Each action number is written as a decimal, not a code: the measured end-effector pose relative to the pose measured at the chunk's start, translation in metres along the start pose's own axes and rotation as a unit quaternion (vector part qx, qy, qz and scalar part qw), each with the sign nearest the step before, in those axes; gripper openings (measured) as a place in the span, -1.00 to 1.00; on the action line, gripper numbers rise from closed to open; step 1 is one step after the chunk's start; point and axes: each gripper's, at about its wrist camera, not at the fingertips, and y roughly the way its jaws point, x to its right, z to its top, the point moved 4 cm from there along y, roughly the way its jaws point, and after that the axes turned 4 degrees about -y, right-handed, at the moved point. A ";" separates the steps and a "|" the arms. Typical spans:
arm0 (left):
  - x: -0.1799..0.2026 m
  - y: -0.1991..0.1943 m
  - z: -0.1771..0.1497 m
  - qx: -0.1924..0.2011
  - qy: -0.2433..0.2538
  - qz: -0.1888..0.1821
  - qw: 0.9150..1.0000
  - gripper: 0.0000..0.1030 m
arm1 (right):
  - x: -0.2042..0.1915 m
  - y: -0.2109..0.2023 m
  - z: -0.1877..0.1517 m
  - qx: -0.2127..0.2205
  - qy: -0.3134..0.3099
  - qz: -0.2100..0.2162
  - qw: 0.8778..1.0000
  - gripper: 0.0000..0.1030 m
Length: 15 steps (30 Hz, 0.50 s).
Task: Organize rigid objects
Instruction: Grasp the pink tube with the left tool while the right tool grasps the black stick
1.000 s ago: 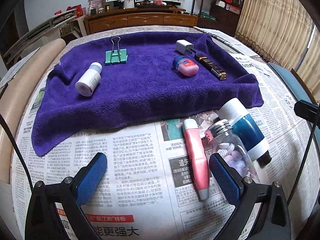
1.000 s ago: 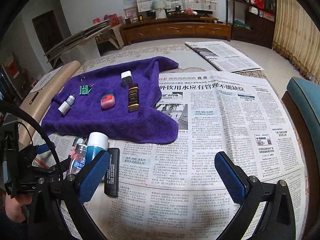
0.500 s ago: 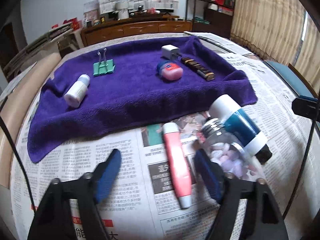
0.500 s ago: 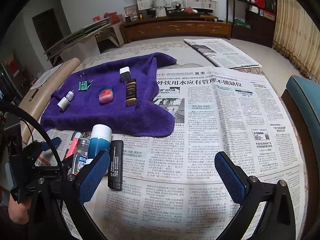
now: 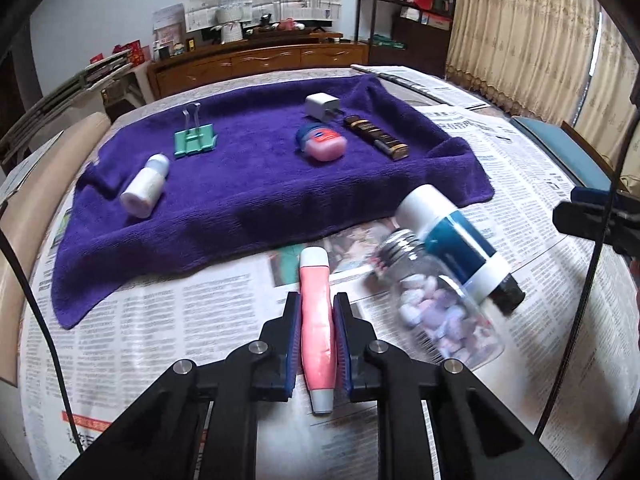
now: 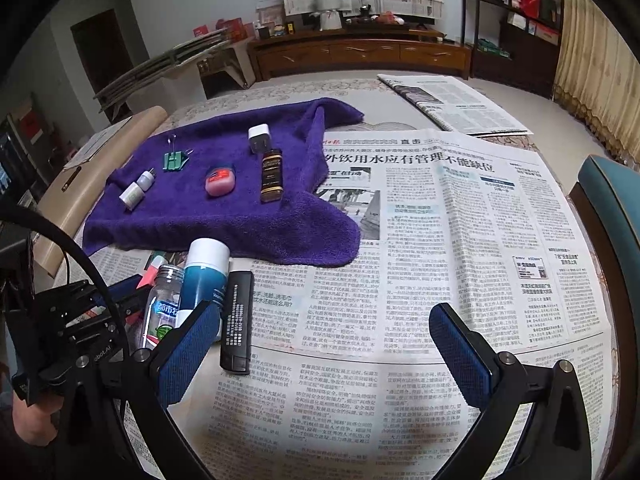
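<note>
1. Between the jaws of the left gripper (image 5: 317, 320): a pink tube (image 5: 317, 328) with white ends, pinched by both blue pads, lying lengthwise on the newspaper (image 5: 160, 320) that covers the worktop.
2. Just right of those jaws: a clear jar (image 5: 436, 312) of pastel pieces, on its side, blurred; touching it on the far side, a teal bottle (image 5: 452, 240) with a white cap.
3. Beyond the left jaws: a purple towel (image 5: 260, 188) carrying a white bottle (image 5: 146, 186), a green binder clip (image 5: 195, 140), a white charger plug (image 5: 322, 106), a pink tin (image 5: 322, 144) and a dark brown tube (image 5: 378, 138), all apart from one another.
4. Right gripper (image 6: 324, 340): jaws spread wide, nothing between them, above printed newspaper.
5. Just beside the right gripper's left pad: a black lighter-shaped bar (image 6: 237, 320), lying flat.
</note>
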 end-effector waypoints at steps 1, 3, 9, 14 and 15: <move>-0.004 0.000 0.000 -0.001 -0.005 0.002 1.000 -0.69 | -0.004 0.002 -0.001 0.000 -0.004 0.004 1.000 0.99; -0.009 0.000 0.000 -0.004 -0.010 0.002 1.000 -0.69 | -0.012 0.008 -0.001 -0.005 -0.014 0.010 1.000 0.99; -0.015 -0.001 -0.001 -0.007 -0.014 -0.002 1.000 -0.69 | -0.026 0.024 -0.004 -0.024 -0.040 -0.016 0.999 0.97; -0.016 -0.001 0.000 -0.011 -0.017 -0.006 1.000 -0.69 | -0.027 0.037 -0.007 -0.037 -0.056 -0.031 0.997 0.96; -0.017 -0.001 0.000 -0.012 -0.019 -0.008 1.000 -0.69 | -0.030 0.040 -0.008 -0.040 -0.059 -0.030 0.997 0.94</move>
